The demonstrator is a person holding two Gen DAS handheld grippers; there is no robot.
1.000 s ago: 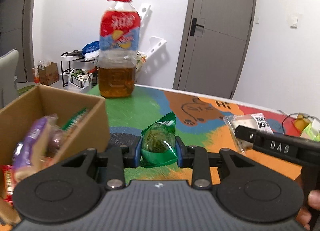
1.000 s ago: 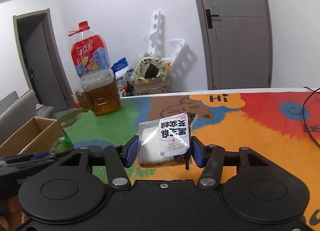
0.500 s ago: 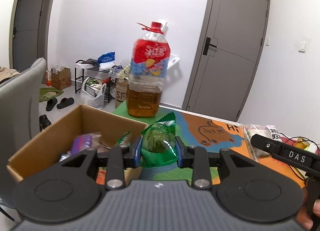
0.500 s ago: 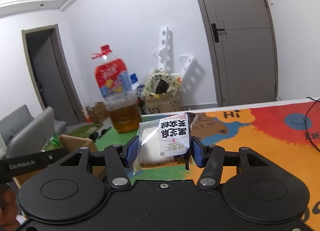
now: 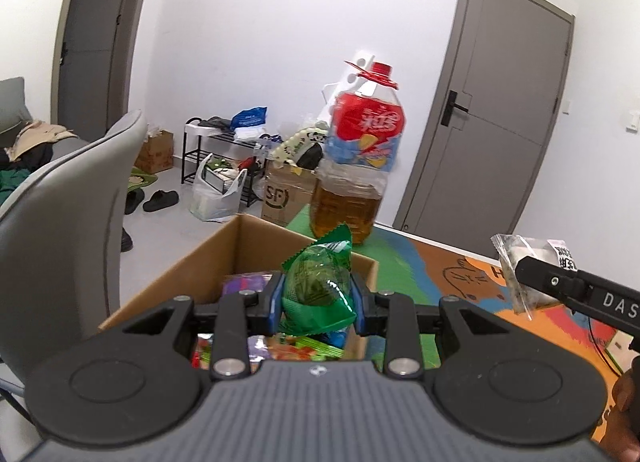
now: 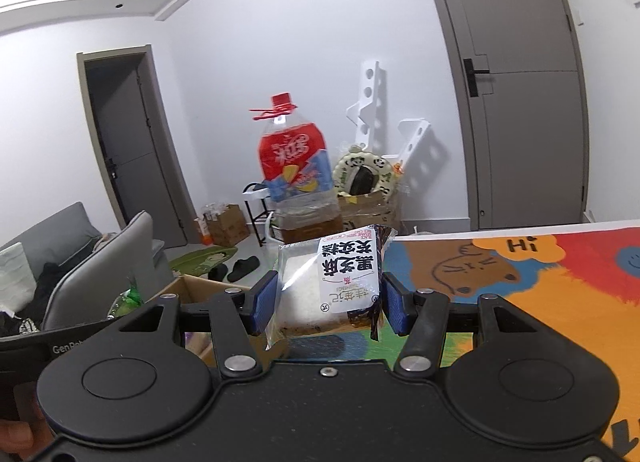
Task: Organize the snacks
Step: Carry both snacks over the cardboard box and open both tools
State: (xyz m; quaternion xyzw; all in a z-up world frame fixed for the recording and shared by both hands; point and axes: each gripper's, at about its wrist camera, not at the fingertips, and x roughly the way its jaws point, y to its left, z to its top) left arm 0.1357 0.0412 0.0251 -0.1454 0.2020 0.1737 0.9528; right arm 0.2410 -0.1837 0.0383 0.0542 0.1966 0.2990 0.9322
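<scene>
My left gripper is shut on a green snack packet and holds it over the open cardboard box, which holds several colourful snack packs. In the right wrist view my right gripper is shut on a clear-wrapped white cake with a black-lettered label, held above the table near the box. That same cake and the right gripper's finger show at the right of the left wrist view.
A big oil bottle with a red cap stands on the colourful table mat behind the box. A grey chair stands left of the box. Doors, a shoe rack and floor clutter fill the background.
Both grippers rose and swung left with their packets; the green packet now hangs over the box instead of over the mat, and the cake has come up beside the box.
</scene>
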